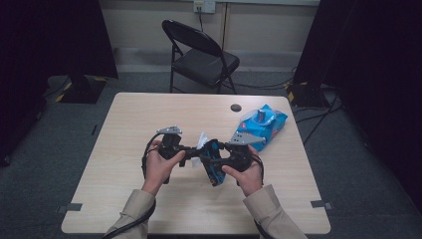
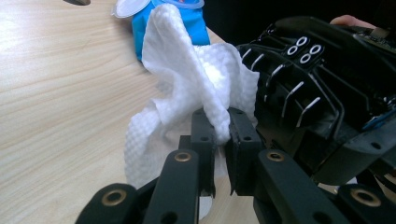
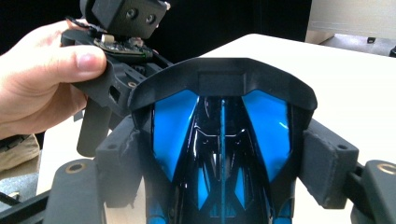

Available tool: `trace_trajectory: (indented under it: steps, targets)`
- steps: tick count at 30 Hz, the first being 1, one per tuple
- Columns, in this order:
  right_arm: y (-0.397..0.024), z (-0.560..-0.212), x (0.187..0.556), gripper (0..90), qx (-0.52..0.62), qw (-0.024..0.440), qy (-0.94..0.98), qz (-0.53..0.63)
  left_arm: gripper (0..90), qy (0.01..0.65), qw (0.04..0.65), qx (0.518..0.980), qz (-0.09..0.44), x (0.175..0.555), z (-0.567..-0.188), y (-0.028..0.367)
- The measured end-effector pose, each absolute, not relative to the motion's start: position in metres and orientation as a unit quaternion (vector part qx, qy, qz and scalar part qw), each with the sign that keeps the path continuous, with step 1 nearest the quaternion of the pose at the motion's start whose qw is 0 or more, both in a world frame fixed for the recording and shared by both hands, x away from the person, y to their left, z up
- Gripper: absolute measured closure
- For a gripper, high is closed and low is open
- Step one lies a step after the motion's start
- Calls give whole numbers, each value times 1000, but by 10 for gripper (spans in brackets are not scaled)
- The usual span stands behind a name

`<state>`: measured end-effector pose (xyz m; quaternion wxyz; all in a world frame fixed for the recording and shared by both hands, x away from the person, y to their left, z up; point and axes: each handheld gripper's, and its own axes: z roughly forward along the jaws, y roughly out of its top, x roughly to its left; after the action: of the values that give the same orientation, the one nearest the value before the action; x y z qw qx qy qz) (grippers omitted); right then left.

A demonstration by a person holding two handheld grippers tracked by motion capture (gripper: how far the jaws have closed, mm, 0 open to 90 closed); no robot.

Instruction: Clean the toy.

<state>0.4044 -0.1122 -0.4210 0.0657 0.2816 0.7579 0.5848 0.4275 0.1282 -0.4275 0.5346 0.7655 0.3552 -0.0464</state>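
Gripping 1 wipe (image 2: pixel 187 79), 2 wipe packs (image 1: pixel 263 124).

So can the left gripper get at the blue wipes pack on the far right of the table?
Probably not right now: the left gripper is shut on a white wipe, and the right gripper sits between it and that pack.

I think I am working in a lab or a recording room, not in a home. The light wooden table (image 1: pixel 149 199) stands alone on a grey carpet floor (image 1: pixel 45 174), with pieces of tape at its corners. Behind it I see one black folding metal chair (image 1: pixel 201 55). On both sides hang dark curtains or panels (image 1: pixel 50 35) on heavy stands, and black cables (image 1: pixel 318 119) run over the floor. On the pale back wall (image 1: pixel 149 25) there is a power socket (image 1: pixel 204 5).
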Motion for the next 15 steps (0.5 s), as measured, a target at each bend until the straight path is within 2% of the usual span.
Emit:
trace_trajectory:
  steps: [15]
  targets:
    - [-115, -420, 406, 255, 285, 67, 753, 589, 828, 352, 522, 774, -67, 421, -446, 117]
